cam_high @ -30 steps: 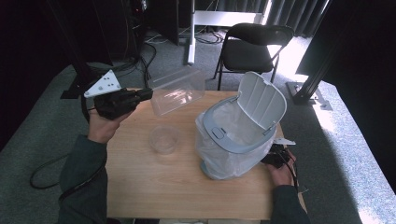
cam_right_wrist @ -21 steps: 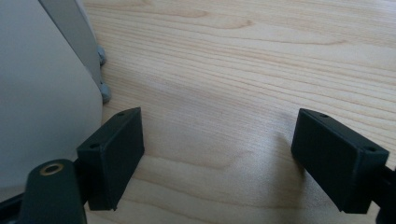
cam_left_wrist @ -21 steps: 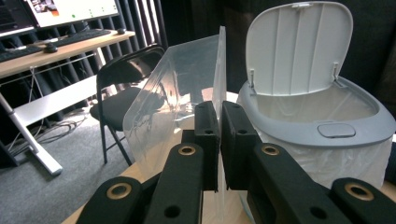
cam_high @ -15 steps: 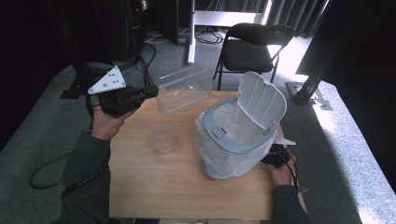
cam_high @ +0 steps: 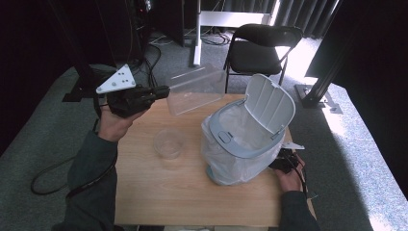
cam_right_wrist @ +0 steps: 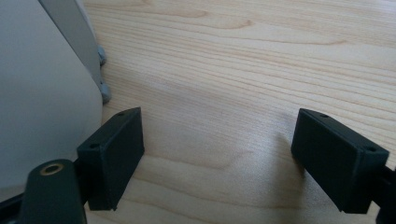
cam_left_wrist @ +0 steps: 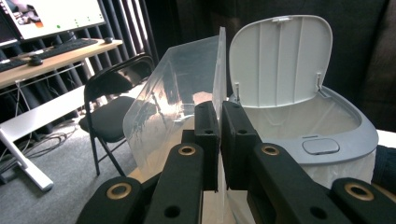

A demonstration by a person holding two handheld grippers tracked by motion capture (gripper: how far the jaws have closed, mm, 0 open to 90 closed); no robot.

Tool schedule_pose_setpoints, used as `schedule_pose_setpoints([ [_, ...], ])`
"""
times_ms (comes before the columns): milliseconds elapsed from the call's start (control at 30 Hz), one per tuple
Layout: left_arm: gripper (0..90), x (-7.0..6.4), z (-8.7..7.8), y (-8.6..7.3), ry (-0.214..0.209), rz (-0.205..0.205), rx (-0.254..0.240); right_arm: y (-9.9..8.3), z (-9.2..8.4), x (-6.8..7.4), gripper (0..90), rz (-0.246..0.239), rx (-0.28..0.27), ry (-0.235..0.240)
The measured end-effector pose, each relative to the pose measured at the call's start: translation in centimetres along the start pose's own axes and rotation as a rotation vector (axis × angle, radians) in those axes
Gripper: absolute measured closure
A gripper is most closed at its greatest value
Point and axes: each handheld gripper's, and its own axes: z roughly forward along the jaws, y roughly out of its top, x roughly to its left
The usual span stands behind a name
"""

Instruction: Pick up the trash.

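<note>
Between black gripper (cam_left_wrist: 219, 135) pads: clear thin-walled tub (cam_left_wrist: 177, 93)

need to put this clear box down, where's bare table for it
Bare wood on the table: the near strip in front of the small clear cup, and the left edge beside it. The right side is crowded by the lidded bin. The clear box hangs in the left hand-held gripper.

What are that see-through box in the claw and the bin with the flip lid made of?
The see-through box, pinched by its wall in the left claw, looks like thin clear plastic: glossy, and the chair shows through it. The bin seems to be matte grey-white moulded plastic, with a whitish crinkly liner, probably a thin plastic bag. The table looks like pale wood, perhaps laminate.
</note>
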Motion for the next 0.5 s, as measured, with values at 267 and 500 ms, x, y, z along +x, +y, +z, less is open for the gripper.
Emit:
schedule_pose_setpoints([
  [267,86.3,-0.6,0.9,0.7,-0.027,0.016,-0.002,0.0,0.0,0.0,16.1,0.000,0.000,0.000],
  [500,86.3,-1.1,1.5,1.4,-0.048,0.029,-0.007,0.0,0.0,0.0,16.1,0.000,0.000,0.000],
])
